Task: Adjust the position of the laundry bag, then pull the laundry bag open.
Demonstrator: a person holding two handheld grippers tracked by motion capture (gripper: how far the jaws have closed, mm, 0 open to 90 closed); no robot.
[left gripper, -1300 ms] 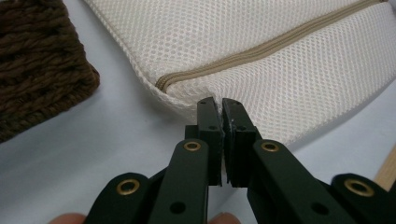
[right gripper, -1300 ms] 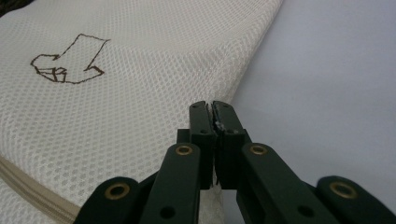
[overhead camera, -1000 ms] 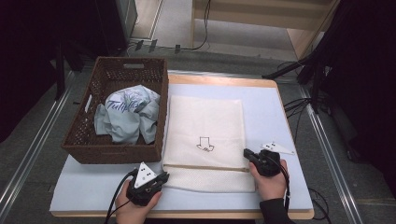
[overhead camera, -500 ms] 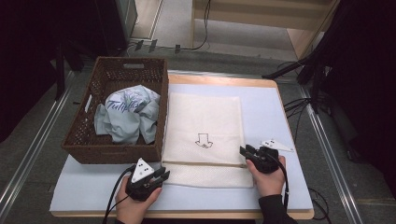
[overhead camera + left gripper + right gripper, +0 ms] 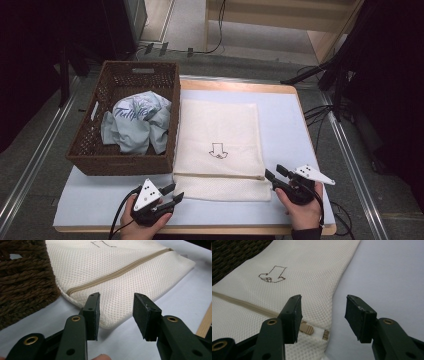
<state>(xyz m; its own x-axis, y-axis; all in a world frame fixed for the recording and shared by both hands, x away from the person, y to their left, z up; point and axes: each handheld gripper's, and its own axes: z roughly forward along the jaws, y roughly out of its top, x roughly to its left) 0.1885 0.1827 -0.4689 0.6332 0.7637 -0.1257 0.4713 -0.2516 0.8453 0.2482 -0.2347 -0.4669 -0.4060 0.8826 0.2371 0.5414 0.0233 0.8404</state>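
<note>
left gripper (image 5: 172, 196): you hold it at the near left of the table, just off the bag's near-left corner. its jaws have just been opening and stand apart; in the left gripper view the corner of the bag lies beyond the gap and the pads (image 5: 94, 312) press on nothing.
right gripper (image 5: 273, 173): you hold it at the near right, its tips at the bag's near-right corner. its jaws have just been opening too, and they stand apart with nothing clamped; in the right gripper view the zipper pull (image 5: 307, 328) sits just beside the left pad.
mesh bag (image 5: 220, 145): cream, lying flat on the table between your two grippers and running away from you, its left edge close along the basket. a tan zipper (image 5: 120, 272) crosses it near your end.
arrow mark (image 5: 218, 150): drawn on the bag's middle, beyond the zipper.
table (image 5: 290, 125): pale blue top with a wooden edge.
basket (image 5: 95, 160): dark brown wicker, on the left of the table, farther from you than the left gripper.
cloth (image 5: 135, 125): pale blue, crumpled, with lettering on it, lying inside the basket.
</note>
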